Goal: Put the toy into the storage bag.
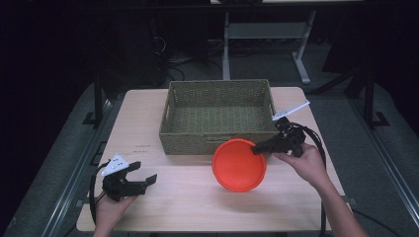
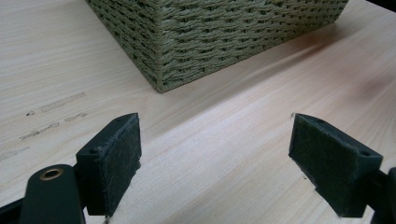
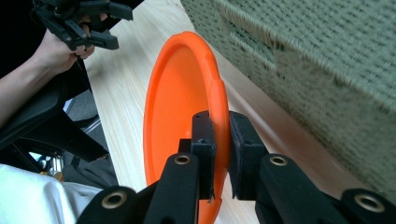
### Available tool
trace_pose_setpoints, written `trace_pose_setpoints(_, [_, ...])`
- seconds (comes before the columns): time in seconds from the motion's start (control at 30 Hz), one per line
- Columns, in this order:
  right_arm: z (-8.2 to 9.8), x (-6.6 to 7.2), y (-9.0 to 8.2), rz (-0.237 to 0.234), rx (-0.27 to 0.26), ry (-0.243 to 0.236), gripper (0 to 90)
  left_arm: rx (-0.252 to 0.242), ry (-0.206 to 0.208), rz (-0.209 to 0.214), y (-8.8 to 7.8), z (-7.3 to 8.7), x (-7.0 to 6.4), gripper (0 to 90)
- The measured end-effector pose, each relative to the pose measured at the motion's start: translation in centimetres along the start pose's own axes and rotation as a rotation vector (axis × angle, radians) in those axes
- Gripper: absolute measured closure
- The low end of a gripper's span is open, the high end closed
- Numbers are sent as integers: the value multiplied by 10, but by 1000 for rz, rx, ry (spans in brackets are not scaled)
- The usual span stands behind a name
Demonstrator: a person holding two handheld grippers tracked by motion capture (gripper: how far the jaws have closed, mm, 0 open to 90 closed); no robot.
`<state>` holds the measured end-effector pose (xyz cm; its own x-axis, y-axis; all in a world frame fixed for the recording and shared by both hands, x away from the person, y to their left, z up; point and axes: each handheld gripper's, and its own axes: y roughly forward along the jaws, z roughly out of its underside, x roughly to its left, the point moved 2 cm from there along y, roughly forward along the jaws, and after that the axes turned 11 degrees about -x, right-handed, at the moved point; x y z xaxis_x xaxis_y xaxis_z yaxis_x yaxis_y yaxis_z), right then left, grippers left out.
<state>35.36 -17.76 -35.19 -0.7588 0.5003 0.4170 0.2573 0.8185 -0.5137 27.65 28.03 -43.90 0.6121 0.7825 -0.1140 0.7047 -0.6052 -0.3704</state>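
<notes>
From the high view, the orange plastic plate (image 1: 239, 165) was a plain, glossy round dish with a raised rim and a shallow well, all one bright colour. It sat just in front of the woven basket (image 1: 219, 116), near that basket's front right corner, tilted so its hollow face looked up and toward the person. Being round, it had no long axis of its own. The right gripper (image 1: 258, 147) pinched its rim on the basket side, jaws clenched on the edge. Well to the left of the basket and nearer the person, the left gripper (image 1: 146, 178) rested low over the wooden table (image 1: 148, 118), its jaws spread and holding nothing.

In the left gripper view, the two black padded jaws stood wide apart with bare tabletop between them, and the basket's (image 2: 201, 42) front corner rose just beyond.

In the right gripper view, the plate (image 3: 180, 112) stood nearly on edge, its hollow face turned away from the basket (image 3: 322, 70), which ran close beside its back. The right gripper (image 3: 220, 140) had its pads pressed on either side of the rim. The left gripper (image 3: 95, 28) showed beyond the plate, far from the basket, in the person's hand (image 3: 58, 51).
</notes>
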Motion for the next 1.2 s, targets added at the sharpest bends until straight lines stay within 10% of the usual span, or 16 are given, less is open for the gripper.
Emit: trace_pose_setpoints(1.2, [-79, -1, -7, -10, -22, -19, 815, -2, 9, -15, -4, 0, 1, 162])
